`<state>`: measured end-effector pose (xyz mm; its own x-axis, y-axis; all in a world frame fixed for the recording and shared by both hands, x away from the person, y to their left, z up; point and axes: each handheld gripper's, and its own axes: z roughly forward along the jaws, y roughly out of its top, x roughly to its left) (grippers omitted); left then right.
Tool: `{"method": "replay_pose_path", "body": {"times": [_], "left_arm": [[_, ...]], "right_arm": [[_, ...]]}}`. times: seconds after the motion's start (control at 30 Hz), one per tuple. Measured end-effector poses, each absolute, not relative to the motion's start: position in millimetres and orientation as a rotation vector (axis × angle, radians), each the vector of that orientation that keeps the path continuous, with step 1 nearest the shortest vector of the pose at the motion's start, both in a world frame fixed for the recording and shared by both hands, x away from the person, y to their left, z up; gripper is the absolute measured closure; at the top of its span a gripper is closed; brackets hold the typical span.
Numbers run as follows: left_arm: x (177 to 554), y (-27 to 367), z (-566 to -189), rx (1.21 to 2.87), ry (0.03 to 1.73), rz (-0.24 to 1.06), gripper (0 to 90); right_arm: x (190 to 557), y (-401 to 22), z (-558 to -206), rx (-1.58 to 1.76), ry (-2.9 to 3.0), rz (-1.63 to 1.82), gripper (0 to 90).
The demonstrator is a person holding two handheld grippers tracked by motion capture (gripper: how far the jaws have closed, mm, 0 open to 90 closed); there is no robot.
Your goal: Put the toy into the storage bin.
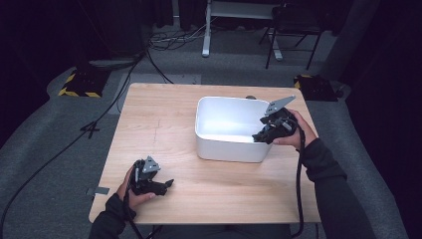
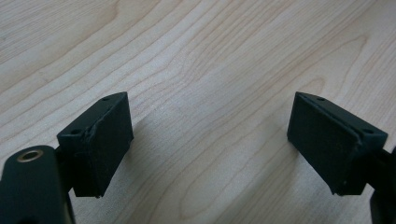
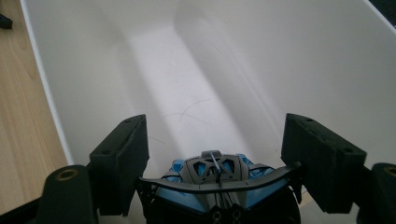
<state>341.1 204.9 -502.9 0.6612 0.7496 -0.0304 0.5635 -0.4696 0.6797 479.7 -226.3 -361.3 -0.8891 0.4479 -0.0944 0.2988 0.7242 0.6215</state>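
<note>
- Wooden table (image 1: 164, 124) is set in a dark room w/ a white bin (image 1: 219, 149) on it.
- A blue-and-black toy car (image 3: 215, 186), probably, is clamped by the right gripper (image 3: 215, 163), held over the bin interior.
- Left gripper (image 2: 210, 140) is parked on bare wood, jaws spread, nothing held.
- Step judged: drop-off. Next: jaws to be opened, arm withdrawn.

— Any lettering, labels or numbers to read here?
— None. The white tub (image 1: 230, 128), the wooden table (image 1: 164, 119) and the blue-and-black toy car (image 3: 215, 186) carry no legible writing, brand or sign.
</note>
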Motion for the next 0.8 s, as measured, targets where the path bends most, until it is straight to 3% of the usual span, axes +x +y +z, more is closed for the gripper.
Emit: {"method": "replay_pose_path", "body": {"times": [0.8], "left_arm": [[341.3,205.0,-502.7,2.206,1.008,0.365,14.5]], "right_arm": [[467.6,-229.1,-351.4,0.602,2.559,1.08,21.8]]}}
